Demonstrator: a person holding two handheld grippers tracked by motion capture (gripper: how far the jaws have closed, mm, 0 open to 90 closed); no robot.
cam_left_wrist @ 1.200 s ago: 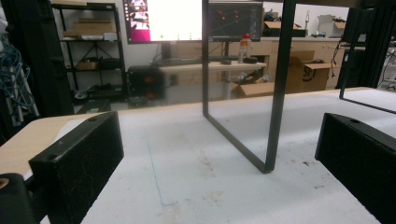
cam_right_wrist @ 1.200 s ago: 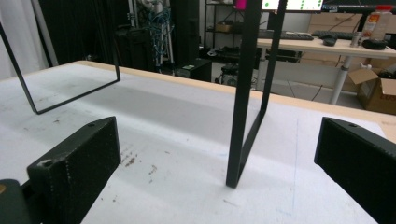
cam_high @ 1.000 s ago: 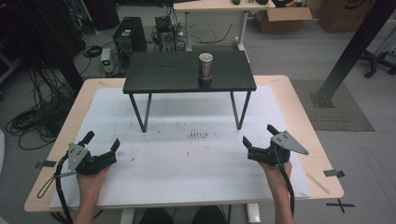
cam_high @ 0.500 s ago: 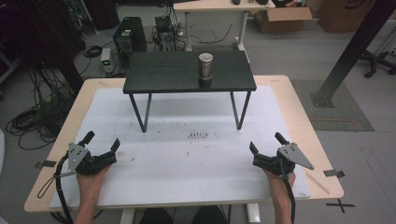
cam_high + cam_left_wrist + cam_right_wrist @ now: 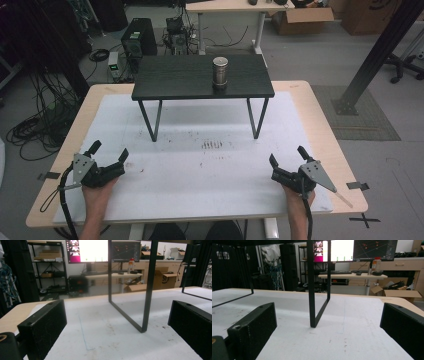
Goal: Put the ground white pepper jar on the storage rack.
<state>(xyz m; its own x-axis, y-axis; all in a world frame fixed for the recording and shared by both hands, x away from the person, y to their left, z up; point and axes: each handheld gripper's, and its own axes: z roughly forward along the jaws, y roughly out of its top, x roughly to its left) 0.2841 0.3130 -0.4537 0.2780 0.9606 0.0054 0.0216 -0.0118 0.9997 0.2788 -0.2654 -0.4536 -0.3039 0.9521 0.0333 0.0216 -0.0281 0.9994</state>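
Monitors (image 5: 103, 250) and a cluttered desk (image 5: 352, 275) at the far side of the room are seen from the two gripper views, while the top of the small black table (image 5: 202, 76) is seen from the high view alone. A metal can (image 5: 220, 72) is stood upright on that small black table, right of its middle; what is inside the can cannot be told. The small black table is set at the far part of a white mat (image 5: 200, 165) on a wooden table (image 5: 320, 117). The left gripper (image 5: 107, 154) is held near the mat's front left, well short of the small black table's legs, its jaws spread wide and nothing gripped. The right gripper (image 5: 286, 156) is held near the front right, likewise wide open and empty.
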